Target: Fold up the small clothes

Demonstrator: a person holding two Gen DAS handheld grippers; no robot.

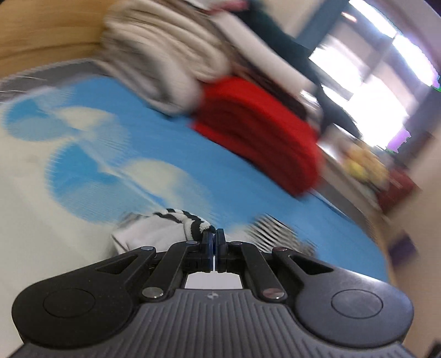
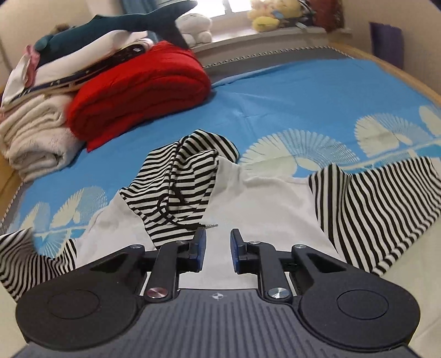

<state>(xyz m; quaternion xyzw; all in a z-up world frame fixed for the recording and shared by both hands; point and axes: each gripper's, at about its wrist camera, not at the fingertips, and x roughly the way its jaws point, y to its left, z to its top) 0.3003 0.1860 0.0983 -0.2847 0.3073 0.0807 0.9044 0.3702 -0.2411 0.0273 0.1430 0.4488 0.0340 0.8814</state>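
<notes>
Right gripper (image 2: 217,243) nearest: jaws apart, nothing between, hovering over the white body of the hoodie (image 2: 248,198) spread on the blue bedsheet (image 2: 289,91). Left gripper (image 1: 212,242) pinched tight on a striped sleeve edge (image 1: 190,220). Red blanket (image 2: 137,88) behind.

A home bedroom: wide bed under a blue sheet with pale fan patterns (image 2: 289,91), folded red knitted blanket (image 2: 137,91) on it, plush toys (image 2: 271,13) on the windowsill beyond.
</notes>
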